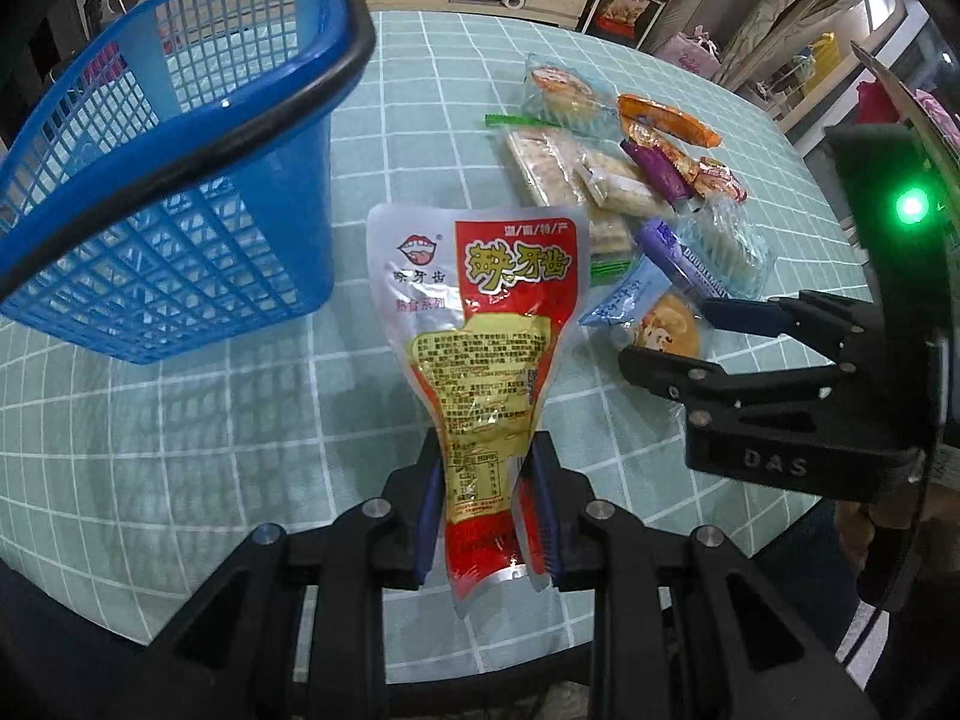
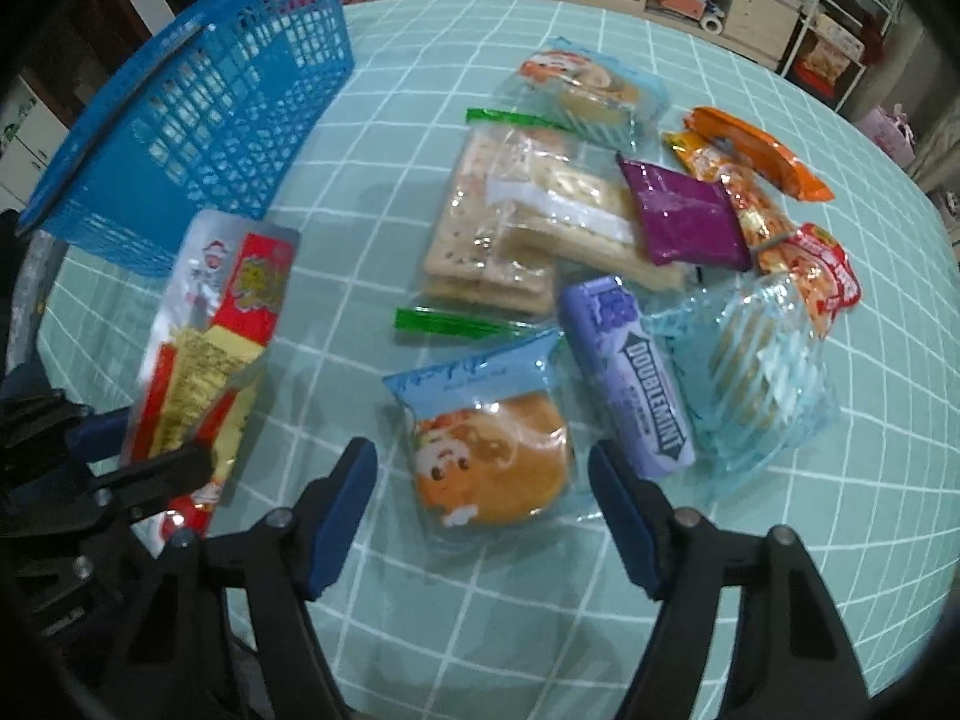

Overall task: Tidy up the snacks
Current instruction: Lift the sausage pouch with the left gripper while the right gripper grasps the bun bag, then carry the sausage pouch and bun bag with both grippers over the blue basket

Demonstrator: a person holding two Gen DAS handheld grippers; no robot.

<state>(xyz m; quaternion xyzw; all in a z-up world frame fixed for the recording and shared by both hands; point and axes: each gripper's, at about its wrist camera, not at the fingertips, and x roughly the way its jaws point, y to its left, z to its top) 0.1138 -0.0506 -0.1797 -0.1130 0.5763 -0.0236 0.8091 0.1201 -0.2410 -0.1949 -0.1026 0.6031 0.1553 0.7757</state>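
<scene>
My left gripper (image 1: 487, 516) is shut on the bottom of a red and silver snack pouch (image 1: 480, 330) and holds it up above the table; the pouch also shows in the right wrist view (image 2: 204, 348). A blue mesh basket (image 1: 150, 180) with a black handle stands to its left, and shows in the right wrist view (image 2: 198, 114). My right gripper (image 2: 483, 516) is open, its fingers either side of a bun packet (image 2: 492, 456). A purple Doublemint pack (image 2: 630, 378) lies beside it.
Several more snacks lie on the teal checked tablecloth (image 2: 780, 570): cracker packs (image 2: 516, 222), a purple packet (image 2: 684, 216), orange packets (image 2: 750, 150) and a clear blue biscuit pack (image 2: 756, 372). Shelves and cabinets stand behind the table.
</scene>
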